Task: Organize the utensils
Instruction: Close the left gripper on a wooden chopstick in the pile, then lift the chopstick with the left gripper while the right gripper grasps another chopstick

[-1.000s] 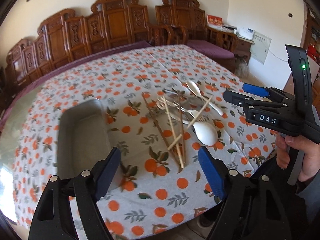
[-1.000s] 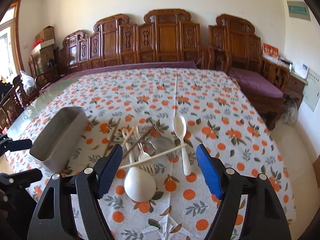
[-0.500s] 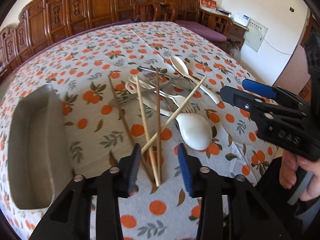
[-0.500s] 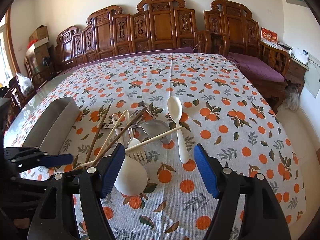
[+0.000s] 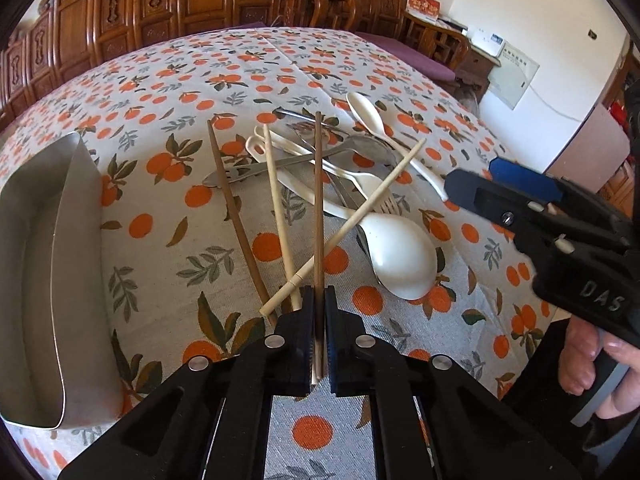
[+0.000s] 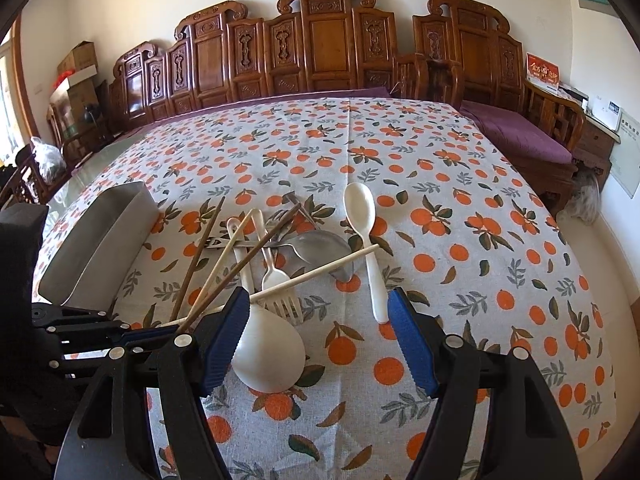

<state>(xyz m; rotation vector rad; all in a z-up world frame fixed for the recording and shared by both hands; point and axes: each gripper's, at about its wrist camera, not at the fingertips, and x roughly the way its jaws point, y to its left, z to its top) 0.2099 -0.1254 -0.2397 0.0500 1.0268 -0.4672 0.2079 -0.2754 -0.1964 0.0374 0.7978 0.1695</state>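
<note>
A pile of utensils lies on the orange-print tablecloth: dark and pale chopsticks, white plastic spoons, a white fork (image 6: pixel 280 300) and metal spoons. My left gripper (image 5: pixel 319 300) is shut on the near end of a dark brown chopstick (image 5: pixel 318 200), which still rests across the pile. A big white spoon (image 5: pixel 400 256) lies just right of it. My right gripper (image 6: pixel 316 332) is open and empty, low over the big white spoon (image 6: pixel 268 348); it shows at the right in the left wrist view (image 5: pixel 492 190). A steel tray (image 5: pixel 36 280) stands at the left.
The steel tray also shows in the right wrist view (image 6: pixel 100 240), left of the pile. Carved wooden benches (image 6: pixel 320 48) with purple cushions line the far side and right of the table. The table's right edge drops off near a white wall.
My left gripper came down and forward onto the pile and closed on the dark chopstick's near end. My right gripper moved lower and nearer to the big white spoon, still open.
</note>
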